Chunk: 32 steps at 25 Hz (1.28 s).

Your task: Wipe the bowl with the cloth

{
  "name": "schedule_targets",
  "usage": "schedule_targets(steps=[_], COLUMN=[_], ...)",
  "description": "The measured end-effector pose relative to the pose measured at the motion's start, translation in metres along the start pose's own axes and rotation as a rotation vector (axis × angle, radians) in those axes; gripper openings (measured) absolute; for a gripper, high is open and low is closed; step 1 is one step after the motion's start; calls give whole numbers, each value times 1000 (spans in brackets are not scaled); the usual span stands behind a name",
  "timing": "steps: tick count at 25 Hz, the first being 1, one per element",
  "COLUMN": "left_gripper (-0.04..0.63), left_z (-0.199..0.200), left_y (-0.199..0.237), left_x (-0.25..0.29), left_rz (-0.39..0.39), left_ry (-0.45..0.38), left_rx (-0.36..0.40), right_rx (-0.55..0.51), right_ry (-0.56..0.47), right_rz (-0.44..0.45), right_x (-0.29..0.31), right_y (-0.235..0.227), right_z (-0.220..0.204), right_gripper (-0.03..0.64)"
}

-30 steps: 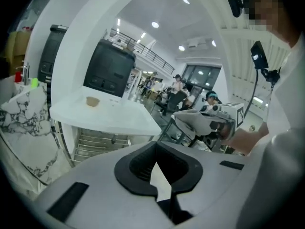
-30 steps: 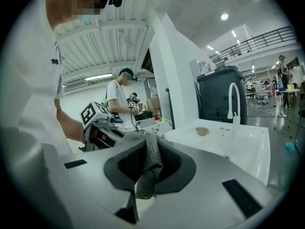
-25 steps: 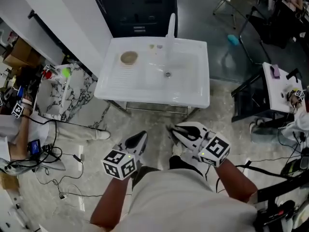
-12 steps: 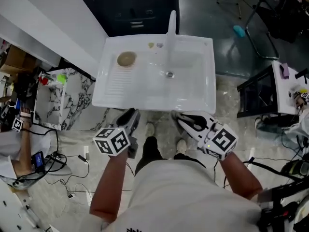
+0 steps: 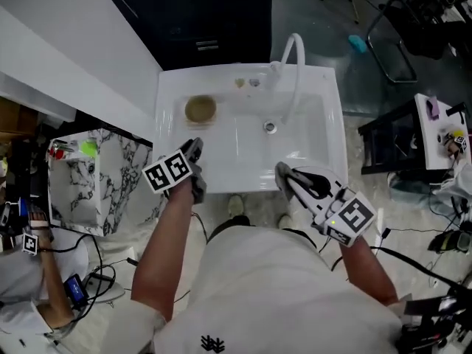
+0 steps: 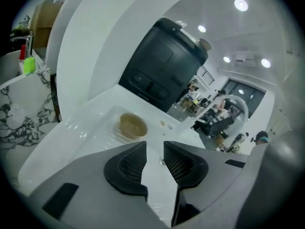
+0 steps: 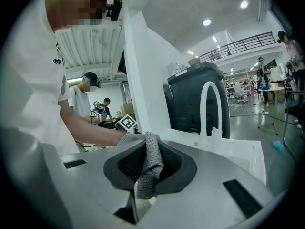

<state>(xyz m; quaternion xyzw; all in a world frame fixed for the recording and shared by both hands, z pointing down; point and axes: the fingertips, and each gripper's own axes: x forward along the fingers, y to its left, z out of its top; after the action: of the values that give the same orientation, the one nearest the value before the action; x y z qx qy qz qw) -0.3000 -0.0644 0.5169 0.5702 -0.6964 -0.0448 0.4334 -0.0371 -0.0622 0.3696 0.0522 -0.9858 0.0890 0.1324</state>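
A tan bowl [image 5: 200, 109] [image 6: 132, 126] stands upright on the ribbed drainboard of the white sink unit [image 5: 324, 146], left of the basin. My left gripper [image 5: 194, 155] [image 6: 155, 159] hovers over the sink's front rim, just short of the bowl. Its jaws are opening and nothing is between them. My right gripper [image 5: 284, 174] [image 7: 148, 163] is at the front rim on the basin side, shut on a grey knitted cloth [image 7: 147, 168] that hangs bunched between the pads. The cloth is not discernible in the head view.
A white gooseneck faucet [image 5: 293, 59] [image 7: 209, 106] arches over the basin, whose drain [image 5: 271, 127] lies below it. A dark cabinet [image 5: 214, 13] stands behind the sink. A marble-patterned side table [image 5: 110, 175] is at the left, a black stand [image 5: 391, 146] at the right.
The view has closed in on the sink. Both grippers moved forward from floor level to the sink's front rim, the left one ending near the bowl.
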Motion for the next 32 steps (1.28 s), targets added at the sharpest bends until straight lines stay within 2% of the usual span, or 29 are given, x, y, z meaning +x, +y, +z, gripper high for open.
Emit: schedule_targets(steps=[5, 10, 16, 21, 25, 29, 32], left_gripper=[133, 144, 155, 158, 159, 154, 79], left_z=[22, 38, 35, 36, 35, 36, 35], left_y=[51, 86, 111, 117, 127, 130, 135], left_x=[47, 82, 109, 126, 132, 138, 139], left_rz=[28, 66, 102, 112, 150, 143, 162], left_ry=[49, 88, 138, 151, 158, 150, 161], left_rx=[-73, -83, -94, -103, -103, -144, -129], right_rx=[24, 55, 69, 80, 90, 98, 102], right_ry=[21, 38, 48, 70, 82, 94, 97], right_rz=[-93, -184, -267, -290, -293, -293, -292], right_x=[22, 28, 22, 20, 19, 19, 18], right_y=[-7, -13, -13, -13, -11, -12, -11], right_z=[2, -2, 0, -2, -4, -5, -7], right_gripper=[37, 37, 37, 37, 37, 37, 37])
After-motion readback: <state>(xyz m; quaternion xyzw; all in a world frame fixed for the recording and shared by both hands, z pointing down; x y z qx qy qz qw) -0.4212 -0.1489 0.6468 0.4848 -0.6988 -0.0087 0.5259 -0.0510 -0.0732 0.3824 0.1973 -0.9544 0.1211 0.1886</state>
